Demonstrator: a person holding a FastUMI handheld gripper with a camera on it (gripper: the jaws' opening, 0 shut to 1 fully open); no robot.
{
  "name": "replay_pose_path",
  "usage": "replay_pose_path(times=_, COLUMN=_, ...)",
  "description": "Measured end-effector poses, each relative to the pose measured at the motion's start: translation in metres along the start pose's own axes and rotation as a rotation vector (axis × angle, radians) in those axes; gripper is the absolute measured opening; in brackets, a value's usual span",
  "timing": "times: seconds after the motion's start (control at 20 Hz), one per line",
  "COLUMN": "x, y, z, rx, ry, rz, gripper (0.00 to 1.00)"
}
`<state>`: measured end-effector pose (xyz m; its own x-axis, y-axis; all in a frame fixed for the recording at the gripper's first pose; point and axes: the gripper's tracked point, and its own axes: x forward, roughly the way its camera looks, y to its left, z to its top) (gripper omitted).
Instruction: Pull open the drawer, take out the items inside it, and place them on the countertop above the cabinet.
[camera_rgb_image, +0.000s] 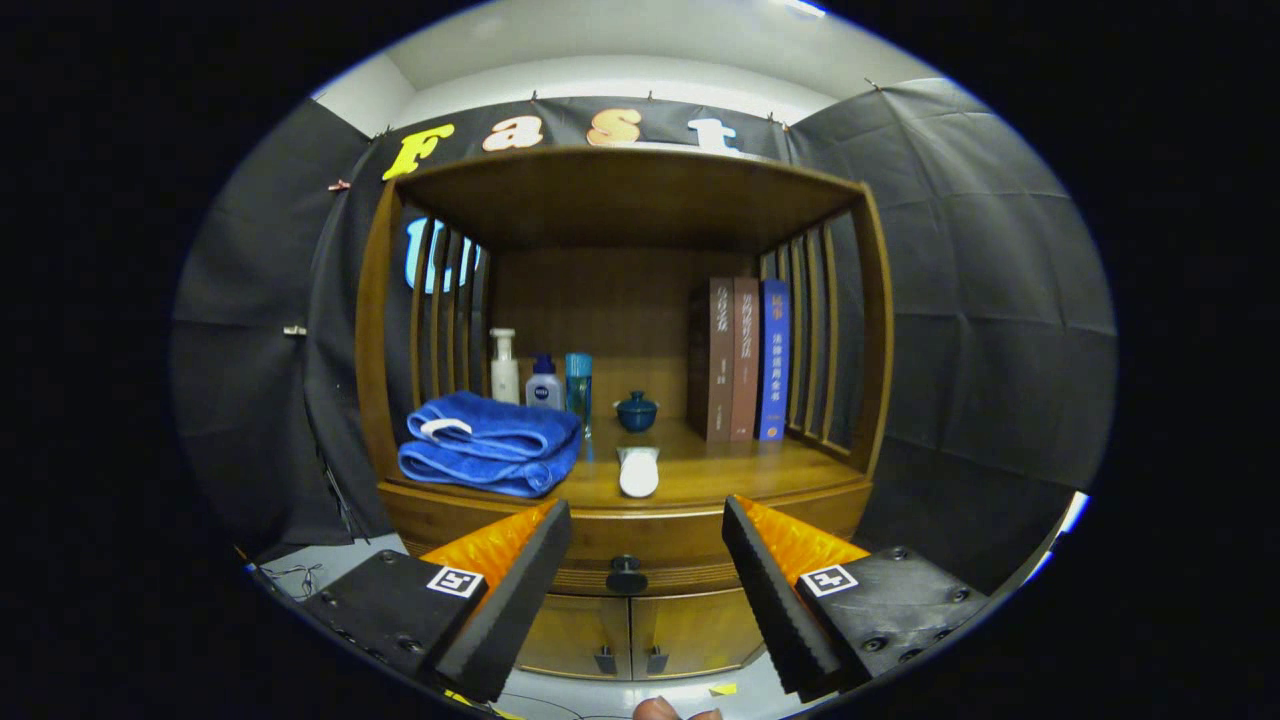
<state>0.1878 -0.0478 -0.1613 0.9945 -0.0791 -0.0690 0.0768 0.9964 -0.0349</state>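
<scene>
Fingers (520, 590) of my gripper (648, 590) stand wide apart, holding nothing. Between them, just ahead, I see the drawer (640, 545) with its dark knob (626, 575), shut. On the countertop (720, 470) above it lie a folded blue towel (490, 442), a white object (639, 471), a small blue lidded cup (636, 411), three bottles (540, 380) and three upright books (745, 360). Two cabinet doors (630, 630) sit below the drawer.

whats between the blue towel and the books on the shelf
In the gripper view, between the folded blue towel and the books stand three bottles and a small blue lidded cup, with a white object lying in front.
</scene>
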Motion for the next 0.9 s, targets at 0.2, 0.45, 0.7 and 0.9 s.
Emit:
replay_pose_path(times=0.2, x=-0.052, y=-0.007, z=0.061, rx=0.032, ry=-0.053, rz=0.003, gripper=0.99)
replay_pose_path(times=0.45, x=-0.112, y=-0.001, z=0.1, rx=0.069, ry=-0.041, rz=0.078, gripper=0.99)
replay_pose_path(times=0.7, x=-0.166, y=0.011, z=0.122, rx=0.051, ry=0.001, rz=0.135, gripper=1.0)
replay_pose_path(times=0.9, x=-0.19, y=0.013, z=0.129, rx=0.062, ry=-0.003, rz=0.117, gripper=1.0)
